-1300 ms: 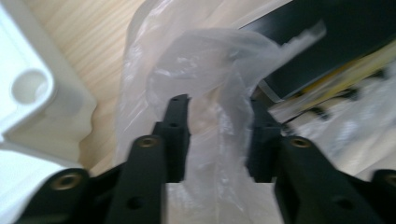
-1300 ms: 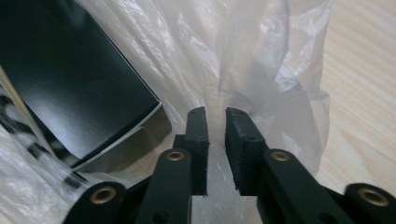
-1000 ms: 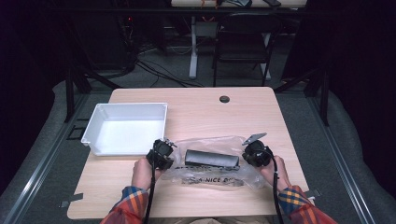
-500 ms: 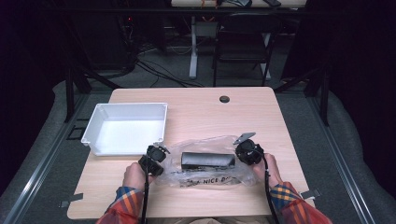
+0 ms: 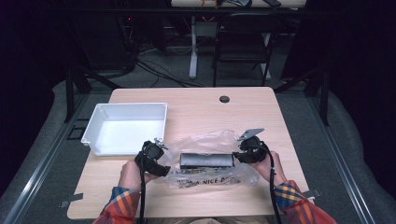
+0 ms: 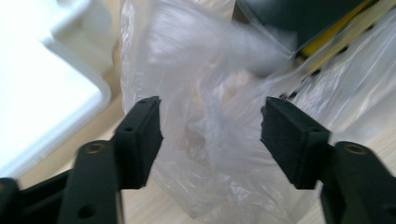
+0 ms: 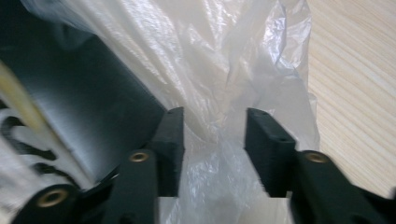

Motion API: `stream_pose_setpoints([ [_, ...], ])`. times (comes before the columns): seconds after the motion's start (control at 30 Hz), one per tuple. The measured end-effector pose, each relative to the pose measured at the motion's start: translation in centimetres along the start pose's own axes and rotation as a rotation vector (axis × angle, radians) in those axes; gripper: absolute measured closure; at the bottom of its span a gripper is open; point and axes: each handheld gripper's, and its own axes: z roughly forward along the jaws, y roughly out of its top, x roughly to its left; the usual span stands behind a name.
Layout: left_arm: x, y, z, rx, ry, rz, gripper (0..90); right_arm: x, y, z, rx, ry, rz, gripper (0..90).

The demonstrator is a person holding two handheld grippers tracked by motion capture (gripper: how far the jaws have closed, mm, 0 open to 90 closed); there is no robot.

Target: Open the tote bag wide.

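A clear plastic bag [image 5: 210, 140] with printed lettering lies on the near half of the wooden table [image 5: 201, 112], with a long black box [image 5: 207, 160] inside it. My left gripper [image 5: 152, 156] is at the bag's left end and my right gripper [image 5: 247, 151] at its right end. In the left gripper view the jaws of the left gripper [image 6: 212, 135] have just been opening; crumpled bag film [image 6: 210, 93] sits loose between the pads. In the right gripper view the right gripper [image 7: 215, 144] has likewise just been opening around the bag film [image 7: 224, 56], next to the black box [image 7: 84, 116].
A white empty bin [image 5: 130, 105] stands at the table's left, just beyond my left gripper. A small black round cap [image 5: 224, 99] sits near the far edge. A dark chair [image 5: 243, 42] and cables are on the floor beyond the table.
Both grippers and the bag have shifted slightly to the left. The bag's upper film now stands puffed up higher between the two hands.
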Motion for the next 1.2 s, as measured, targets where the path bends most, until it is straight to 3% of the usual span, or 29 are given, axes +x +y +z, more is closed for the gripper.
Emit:
stream_pose_setpoints([
  [0.13, 0.1, 0.4, 0.0, -0.041, 0.016, -0.003, 33.1, -0.1, -0.2, -2.1, -0.015, 0.017, 0.018, 42.5],
  [0.23, 0.3, 0.6, 0.3, -0.052, 0.029, -0.008, 33.5, 0.0, -0.6, -3.7, -0.036, 0.039, 0.042, 39.7],
  [0.33, 0.4, 0.8, 1.2, -0.050, 0.031, -0.009, 39.9, 0.6, -1.2, -4.1, 0.020, 0.116, 0.056, 37.9],
  [0.4, 0.4, 1.0, 2.1, -0.034, 0.040, -0.009, 44.7, 1.5, -1.8, -3.6, 0.071, 0.117, 0.017, 39.5],
  [0.53, 0.4, 1.1, 3.6, 0.034, 0.017, 0.001, 55.1, 2.7, -2.8, -1.9, 0.152, 0.087, -0.038, 55.4],
  [0.73, 0.5, 0.4, 5.0, 0.121, -0.020, 0.021, 61.1, 2.8, -3.3, -0.5, 0.156, 0.060, -0.066, 78.8],
  [0.8, 0.5, 0.2, 5.0, 0.124, -0.030, 0.020, 63.6, 2.9, -3.5, -0.2, 0.148, 0.051, -0.063, 87.1],
  [0.83, 0.5, 0.1, 5.1, 0.122, -0.036, 0.018, 64.7, 2.7, -3.5, -0.3, 0.169, 0.047, -0.086, 89.2],
  [1.2, 0.1, -0.7, 4.9, 0.143, -0.097, 0.001, 67.8, 2.1, -4.2, -1.0, 0.210, 0.008, -0.100, 90.0],
])
